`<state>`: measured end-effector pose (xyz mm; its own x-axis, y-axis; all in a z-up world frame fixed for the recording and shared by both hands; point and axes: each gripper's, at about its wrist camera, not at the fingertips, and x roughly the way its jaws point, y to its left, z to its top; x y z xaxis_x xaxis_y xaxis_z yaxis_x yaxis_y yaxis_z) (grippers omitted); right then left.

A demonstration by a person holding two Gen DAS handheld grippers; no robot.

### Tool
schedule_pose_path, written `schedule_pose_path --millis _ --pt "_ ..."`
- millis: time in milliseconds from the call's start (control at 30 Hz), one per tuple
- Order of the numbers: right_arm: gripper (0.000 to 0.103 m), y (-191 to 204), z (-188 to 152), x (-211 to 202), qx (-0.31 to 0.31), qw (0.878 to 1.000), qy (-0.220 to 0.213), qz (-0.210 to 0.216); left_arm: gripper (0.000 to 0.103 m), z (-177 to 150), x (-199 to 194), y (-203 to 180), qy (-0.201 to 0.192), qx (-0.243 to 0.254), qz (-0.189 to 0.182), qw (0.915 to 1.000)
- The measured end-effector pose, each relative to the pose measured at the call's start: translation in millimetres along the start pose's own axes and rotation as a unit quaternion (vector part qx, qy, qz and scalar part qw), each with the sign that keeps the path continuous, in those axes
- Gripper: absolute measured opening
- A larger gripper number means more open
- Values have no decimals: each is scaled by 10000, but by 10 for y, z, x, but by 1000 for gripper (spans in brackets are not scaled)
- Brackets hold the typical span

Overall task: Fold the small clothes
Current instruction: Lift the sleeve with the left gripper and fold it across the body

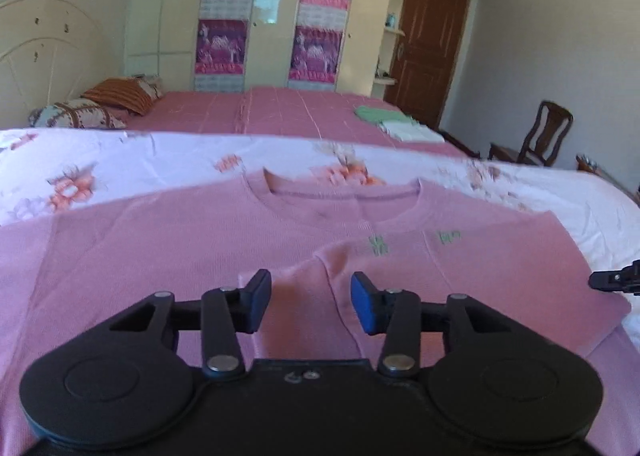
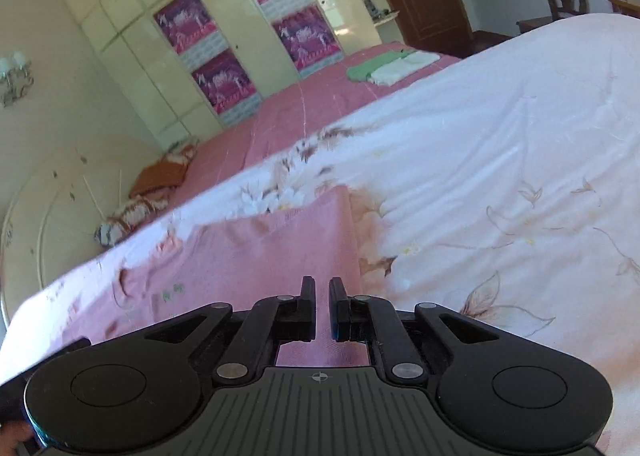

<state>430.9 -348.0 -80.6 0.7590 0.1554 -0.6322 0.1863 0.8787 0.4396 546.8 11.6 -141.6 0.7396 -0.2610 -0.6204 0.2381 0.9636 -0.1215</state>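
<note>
The sweater (image 1: 200, 240) lies on the quilt (image 1: 120, 159), folded clothes (image 1: 396, 123) on the bed (image 1: 260, 111) behind.

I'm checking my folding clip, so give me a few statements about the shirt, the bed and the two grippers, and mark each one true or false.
1. The pink shirt lies on the flowered bedspread. True.
2. The left gripper is clamped shut on the shirt. False: its jaws stand apart above a raised fold, pads not pressing.
3. The right gripper has its jaws almost together. True, with only a thin gap between them.
4. The folded green cloth sits on the shirt. False: it lies far back on the pink sheet.
5. The brown door is open. False: it is shut.
</note>
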Motion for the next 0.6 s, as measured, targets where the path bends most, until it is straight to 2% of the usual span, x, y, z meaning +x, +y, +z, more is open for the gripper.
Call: schedule_pose_path --millis 33,133,167,200,233,267,300,333,367,433,500,567,600 --pt "7 14 -68 143 -160 9990 331 -254 45 -41 55 -25 44 101 73 9999" --pt "5 -5 -164 122 -173 9991 255 -296 43 -3 -65 -50 -121 115 139 9998" --pt "5 -12 -176 61 -159 9992 214 -313 45 -7 -144 -48 -301 102 106 9994" --pt "5 23 -188 -14 -257 9992 105 -285 51 -24 -194 -56 -397 127 76 9991" --pt "5 68 -217 -81 -402 9989 4 -223 57 -48 -167 -83 -270 241 80 9993" --pt "5 106 -260 -118 -530 9985 -34 -159 59 -86 -74 -107 34 358 89 9993" --pt "5 129 -311 -101 -655 9977 55 -175 60 -138 -14 -131 171 494 119 9986" --pt "5 154 -365 -15 -750 9962 309 -324 60 -157 -47 -153 58 588 150 9981" --pt "5 162 -395 29 -787 9960 338 -272 60 -141 -74 -146 109 536 151 9984" --pt "6 233 -373 -9 -680 9963 372 -373 61 -115 -238 -64 -53 312 127 9994" --pt "7 304 -359 -128 -584 9978 140 -273 61 -128 -449 90 -195 64 279 9994" --pt "22 385 -390 -221 -506 9986 52 -159 61 -190 -696 323 -256 -303 513 9979" --pt "50 430 -417 -246 -523 9986 24 -111 61 -241 -835 459 -291 -484 647 9963"
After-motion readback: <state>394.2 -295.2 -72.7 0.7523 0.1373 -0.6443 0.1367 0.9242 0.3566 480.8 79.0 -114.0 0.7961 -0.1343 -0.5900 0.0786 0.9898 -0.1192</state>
